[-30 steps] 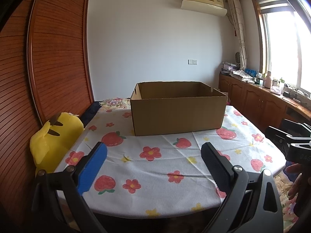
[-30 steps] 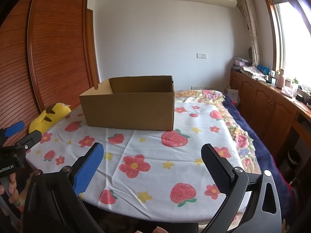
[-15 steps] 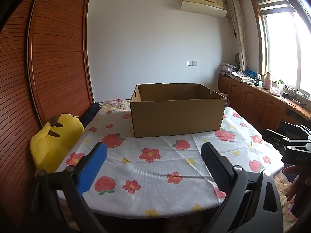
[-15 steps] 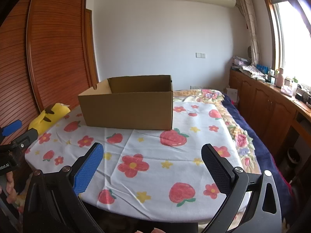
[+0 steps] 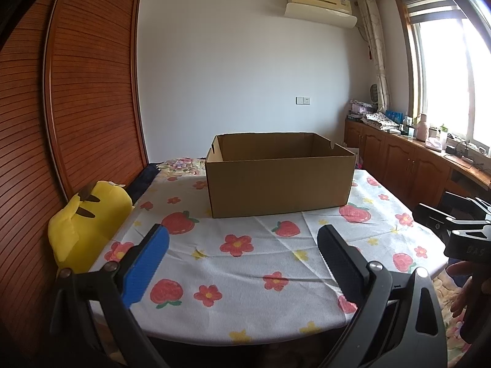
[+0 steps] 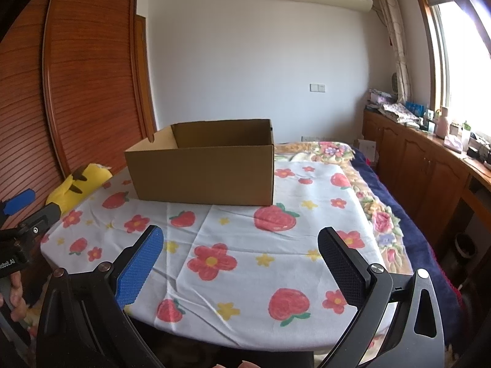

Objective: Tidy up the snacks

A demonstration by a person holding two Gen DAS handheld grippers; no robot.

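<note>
Scanning left to right: a yellow plush point(image 5: 89, 217) sits at the table's point(image 5: 245, 276) left edge; the left gripper point(image 5: 242, 254) hangs with jaws wide apart, holding nothing; the open box point(image 5: 279, 181) stands mid-table; the right gripper point(image 6: 241, 254) is likewise spread and empty. No snacks show on the cloth. The box floor is hidden behind its walls, so this fits either snacks already packed inside or snacks lying out of frame.

Yellow plush toy point(image 5: 89, 217) at 9 o'clock, against slatted wooden wardrobe point(image 5: 76, 92). Air conditioner point(image 5: 320, 6) at 1 o'clock, high on wall. Window point(image 5: 451, 70) and cluttered wooden cabinets point(image 5: 408, 159) at 3 o'clock.
</note>
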